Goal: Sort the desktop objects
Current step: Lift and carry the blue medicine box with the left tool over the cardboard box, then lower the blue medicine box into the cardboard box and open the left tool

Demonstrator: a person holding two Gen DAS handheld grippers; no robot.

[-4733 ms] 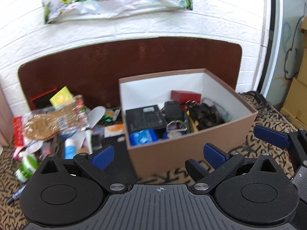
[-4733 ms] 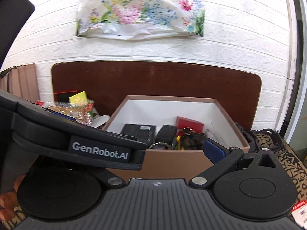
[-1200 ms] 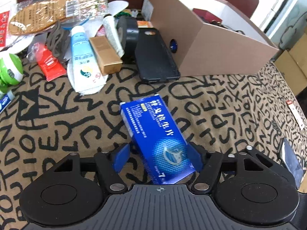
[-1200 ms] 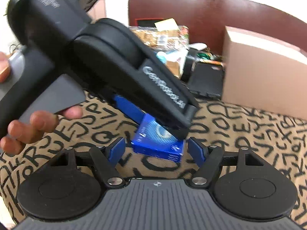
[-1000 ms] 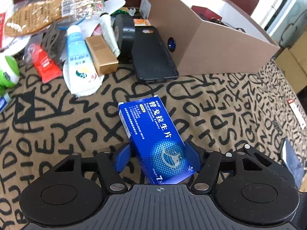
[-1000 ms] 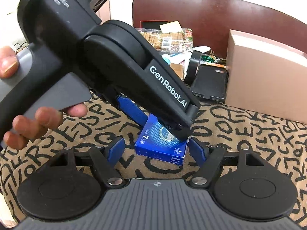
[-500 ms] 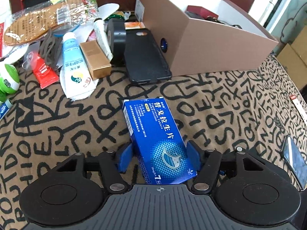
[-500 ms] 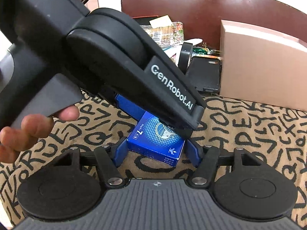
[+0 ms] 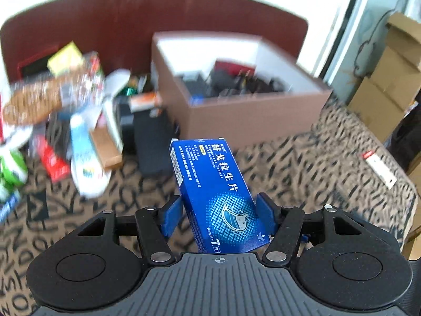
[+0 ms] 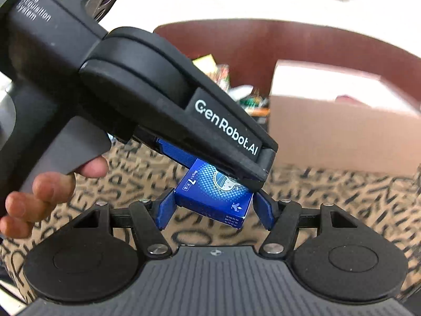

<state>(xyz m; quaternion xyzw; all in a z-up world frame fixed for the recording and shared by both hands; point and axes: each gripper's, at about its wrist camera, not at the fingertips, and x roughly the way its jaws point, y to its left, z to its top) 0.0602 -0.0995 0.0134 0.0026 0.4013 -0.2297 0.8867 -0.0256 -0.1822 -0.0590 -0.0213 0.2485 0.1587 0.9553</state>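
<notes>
A blue medicine box (image 9: 215, 192) with white Chinese print is clamped between the blue pads of my left gripper (image 9: 217, 214), lifted off the patterned cloth and tilted toward the brown cardboard box (image 9: 252, 115). In the right wrist view the same blue box (image 10: 214, 194) sits between the pads of my right gripper (image 10: 213, 209), with the left gripper's black body (image 10: 147, 97) above it. The right jaws stand close to the box's sides; whether they press it is unclear.
The open brown box holds several dark items (image 9: 231, 84). To its left lie a black phone case (image 9: 152, 142), a white tube (image 9: 84, 155), a small tan carton (image 9: 105, 147), a red packet (image 9: 54, 160) and a snack bag (image 9: 42, 97). Cardboard cartons (image 9: 392, 84) stand at the right.
The left gripper has lifted the blue box off the cloth and swung up toward the brown box. The right gripper's jaws have stayed around the box's near end.
</notes>
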